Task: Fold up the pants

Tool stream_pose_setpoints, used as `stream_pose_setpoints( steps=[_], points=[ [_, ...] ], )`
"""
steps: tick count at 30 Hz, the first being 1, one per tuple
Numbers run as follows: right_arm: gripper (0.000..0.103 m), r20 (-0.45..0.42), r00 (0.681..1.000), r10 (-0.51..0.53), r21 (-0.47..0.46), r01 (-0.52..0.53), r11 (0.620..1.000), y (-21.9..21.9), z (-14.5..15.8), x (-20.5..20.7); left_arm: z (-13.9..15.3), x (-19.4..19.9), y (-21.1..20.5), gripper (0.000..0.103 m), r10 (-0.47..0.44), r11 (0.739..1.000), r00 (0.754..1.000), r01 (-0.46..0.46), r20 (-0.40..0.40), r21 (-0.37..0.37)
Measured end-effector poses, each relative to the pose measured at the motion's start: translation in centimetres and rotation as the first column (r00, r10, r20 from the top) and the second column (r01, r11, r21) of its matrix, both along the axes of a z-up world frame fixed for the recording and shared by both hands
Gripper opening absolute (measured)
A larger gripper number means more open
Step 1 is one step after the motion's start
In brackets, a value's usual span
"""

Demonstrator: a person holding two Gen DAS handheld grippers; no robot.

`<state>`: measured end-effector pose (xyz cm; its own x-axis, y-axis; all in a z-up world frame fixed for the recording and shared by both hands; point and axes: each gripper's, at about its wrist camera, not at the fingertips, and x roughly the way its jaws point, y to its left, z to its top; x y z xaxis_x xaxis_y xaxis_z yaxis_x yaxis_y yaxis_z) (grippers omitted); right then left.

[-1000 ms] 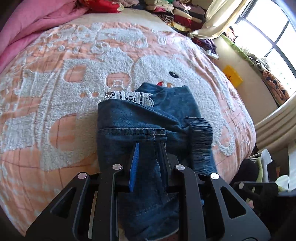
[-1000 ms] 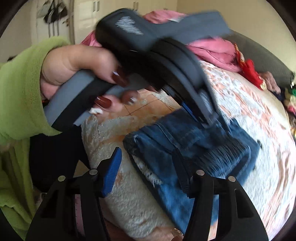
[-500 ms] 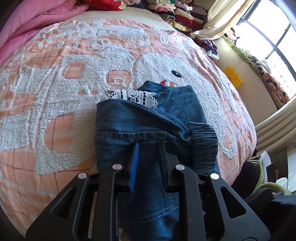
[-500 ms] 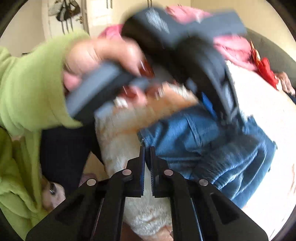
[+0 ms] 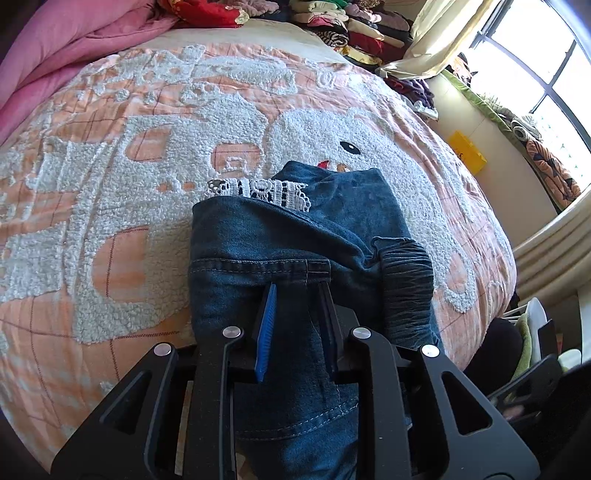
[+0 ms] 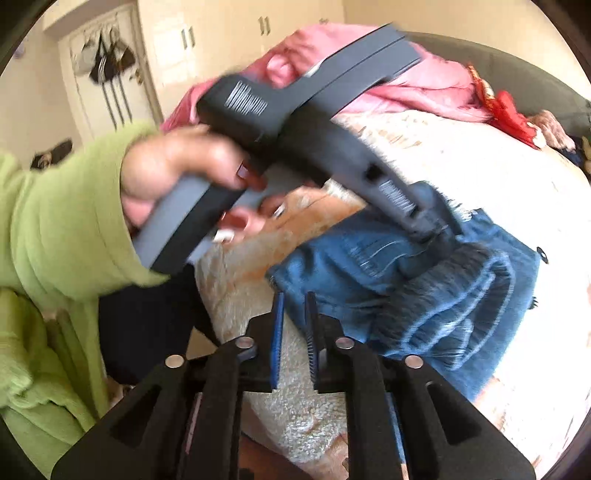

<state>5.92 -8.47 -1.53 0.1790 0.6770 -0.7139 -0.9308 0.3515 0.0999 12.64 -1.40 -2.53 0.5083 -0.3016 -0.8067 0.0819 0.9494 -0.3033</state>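
Note:
Folded blue denim pants lie on the peach and white bedcover, a white lace hem at the far edge and a gathered waistband on the right. My left gripper is shut on the near fold of the denim. The right wrist view shows the same pants with the left gripper on them, held by a hand in a green sleeve. My right gripper hovers at the pants' near left edge. Its jaws are opening, a narrow gap apart, with nothing pinched between them.
A pink duvet is bunched at the bed's far left. Stacked clothes line the far side near a curtain and window. A yellow box sits on the floor by the wall. The bed's edge drops off just below the pants.
The right gripper's jaws went from wide apart to fully together, then parted slightly, and it shifted along the bed's edge. The left gripper kept its hold and stayed put.

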Motion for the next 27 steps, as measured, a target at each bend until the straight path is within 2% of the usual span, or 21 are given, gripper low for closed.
stream_pose_setpoints(
  steps=[4,8,14,17,24,27],
  points=[
    [0.016,-0.028,0.997,-0.071,0.037,0.072,0.997,-1.0,0.8,1.8,0.0,0.0,0.0,0.015,0.002,1.000,1.000,-0.002,0.001,-0.001],
    [0.022,-0.043,0.994,-0.102,0.017,0.103,0.995,-0.7,-0.1,2.8,0.0,-0.1,0.0,0.016,0.003,1.000,1.000,-0.003,0.001,-0.001],
    [0.021,-0.094,0.986,-0.136,-0.136,0.122,0.983,-0.2,-3.4,3.3,-0.1,-0.1,0.0,0.016,0.003,1.000,1.000,-0.003,0.001,-0.006],
    [0.021,-0.112,0.984,-0.140,-0.174,0.119,0.978,-0.4,-4.4,3.0,-0.1,-0.2,0.1,0.016,0.006,1.000,1.000,-0.006,0.004,-0.016],
    [0.023,-0.115,0.985,-0.128,-0.105,0.116,0.988,-2.2,-3.2,2.8,2.4,-2.1,1.3,0.021,0.045,0.999,0.995,-0.043,0.091,-0.025],
    [0.023,-0.120,0.983,-0.141,-0.052,0.135,0.989,-3.1,-1.6,2.9,3.8,-3.7,2.0,0.021,0.066,0.998,0.988,-0.067,0.139,0.004]
  ],
)
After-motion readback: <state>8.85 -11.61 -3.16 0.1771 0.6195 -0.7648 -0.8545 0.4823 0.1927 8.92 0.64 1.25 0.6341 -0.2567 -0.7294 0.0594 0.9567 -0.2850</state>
